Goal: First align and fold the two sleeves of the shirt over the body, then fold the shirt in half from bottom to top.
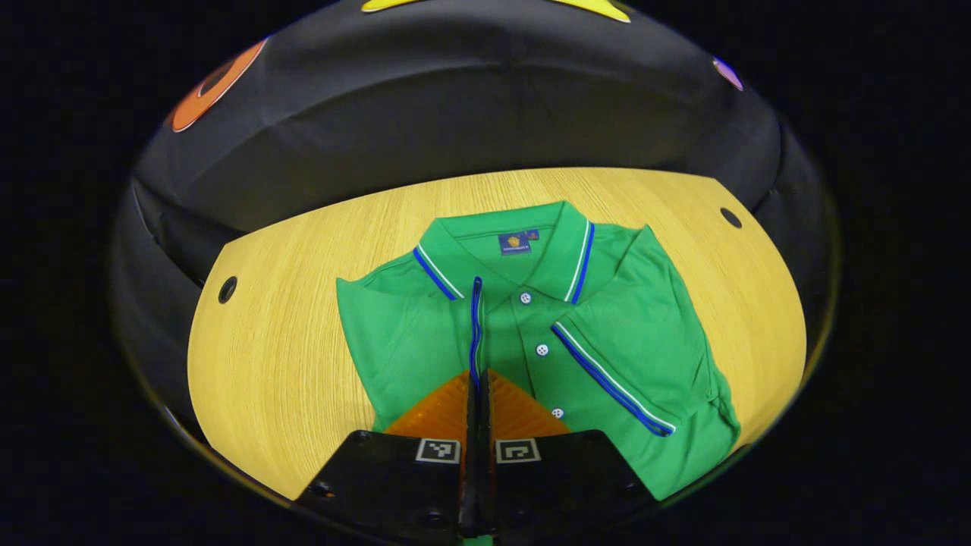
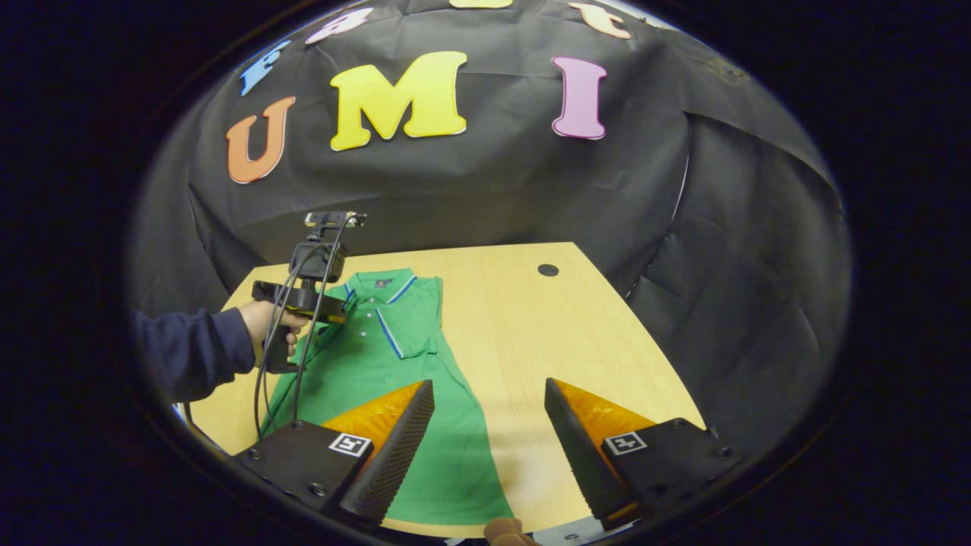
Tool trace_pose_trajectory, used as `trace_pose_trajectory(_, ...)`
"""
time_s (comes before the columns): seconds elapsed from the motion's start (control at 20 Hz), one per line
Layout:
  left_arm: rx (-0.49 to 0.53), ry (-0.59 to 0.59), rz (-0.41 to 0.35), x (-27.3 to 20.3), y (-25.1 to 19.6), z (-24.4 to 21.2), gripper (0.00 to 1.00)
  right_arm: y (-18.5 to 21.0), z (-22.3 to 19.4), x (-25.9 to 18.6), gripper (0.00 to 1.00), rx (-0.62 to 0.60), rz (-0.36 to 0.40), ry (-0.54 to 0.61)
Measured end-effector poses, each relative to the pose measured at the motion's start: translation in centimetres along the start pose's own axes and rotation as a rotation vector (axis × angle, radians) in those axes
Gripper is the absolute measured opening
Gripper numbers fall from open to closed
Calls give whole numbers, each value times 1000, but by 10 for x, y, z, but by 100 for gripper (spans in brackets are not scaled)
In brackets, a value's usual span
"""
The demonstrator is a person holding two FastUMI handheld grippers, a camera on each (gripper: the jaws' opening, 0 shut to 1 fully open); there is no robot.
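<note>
We see the green shirt lying flat on the wooden surface, collar toward the far edge, one sleeve folded across its body. Our left tongs are clamped on the other sleeve's striped cuff. Our right tongs hang apart above the shirt's hem near the near edge.

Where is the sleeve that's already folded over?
In the left gripper view, the folded sleeve lies across the shirt's chest, just right of the buttons and below the collar.
</note>
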State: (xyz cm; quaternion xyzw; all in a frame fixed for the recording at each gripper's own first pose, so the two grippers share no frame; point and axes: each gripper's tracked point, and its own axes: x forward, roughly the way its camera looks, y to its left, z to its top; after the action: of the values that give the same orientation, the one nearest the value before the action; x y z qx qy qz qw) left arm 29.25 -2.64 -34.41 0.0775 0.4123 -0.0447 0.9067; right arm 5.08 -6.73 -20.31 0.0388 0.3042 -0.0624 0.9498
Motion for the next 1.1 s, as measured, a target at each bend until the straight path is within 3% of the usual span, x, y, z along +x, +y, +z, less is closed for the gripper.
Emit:
trace_pose_trajectory(0.15,52,2,-19,-1,-10,-5,4,-2,-3,3,95,2,4,10)
trace_pose_trajectory(0.3,0,-23,-131,-8,-38,-5,7,-1,-4,8,94,0,13,14)
trace_pose_trajectory(0.4,-49,-48,-164,-18,-47,0,17,3,-2,9,95,-3,20,10)
trace_pose_trajectory(0.45,-63,-69,-160,-23,-47,4,31,5,-1,9,95,-4,25,7)
trace_pose_trajectory(0.5,-71,-91,-149,-27,-46,8,27,7,-1,9,95,-6,31,5)
trace_pose_trajectory(0.65,-96,-134,-114,-53,-28,3,99,13,-2,8,95,-18,52,2)
trace_pose_trajectory(1.1,-163,-209,-69,-147,19,-71,99,33,-30,3,95,-93,121,14)
